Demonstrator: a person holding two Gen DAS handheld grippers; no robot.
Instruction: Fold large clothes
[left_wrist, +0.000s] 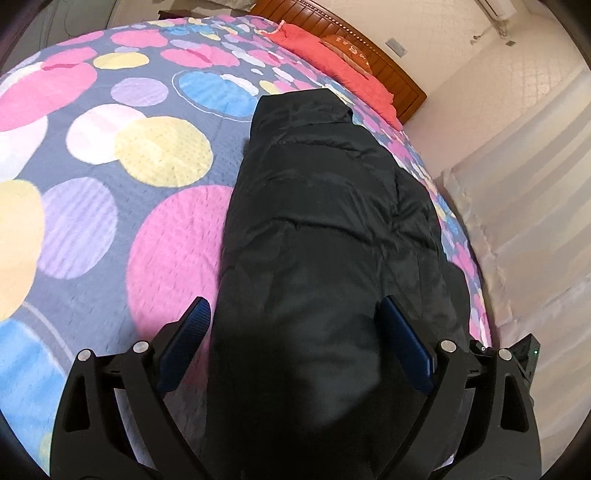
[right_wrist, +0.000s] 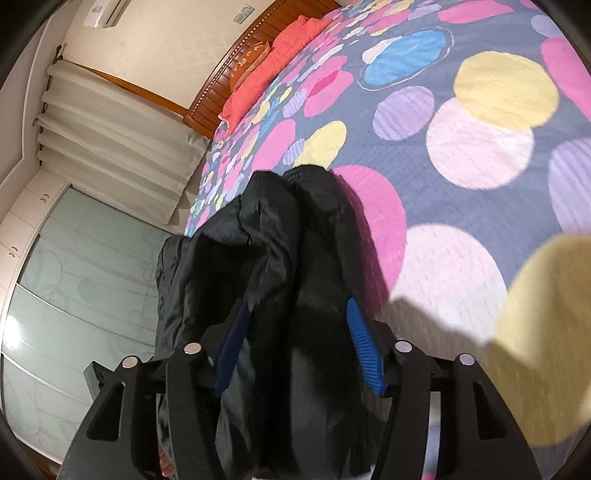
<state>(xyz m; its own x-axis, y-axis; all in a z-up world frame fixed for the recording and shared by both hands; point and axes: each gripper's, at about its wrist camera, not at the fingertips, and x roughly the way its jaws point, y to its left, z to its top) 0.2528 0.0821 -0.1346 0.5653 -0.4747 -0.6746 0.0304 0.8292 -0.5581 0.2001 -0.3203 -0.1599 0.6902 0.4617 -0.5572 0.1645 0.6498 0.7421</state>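
Left wrist: black coat (left_wrist: 325, 229) (folded lengthwise) between parted jaws.

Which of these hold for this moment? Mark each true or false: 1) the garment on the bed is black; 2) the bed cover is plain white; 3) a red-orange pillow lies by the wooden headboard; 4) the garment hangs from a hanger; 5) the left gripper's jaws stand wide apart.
1) True: the black jacket lies on the bed.
2) False: the bed cover is grey-blue with pink, yellow, purple and blue circles.
3) True: the red-orange pillow lies against the wooden headboard.
4) False: it lies folded lengthwise on the cover; no hanger shows.
5) True: the left gripper has its jaws wide, with jacket fabric between them.
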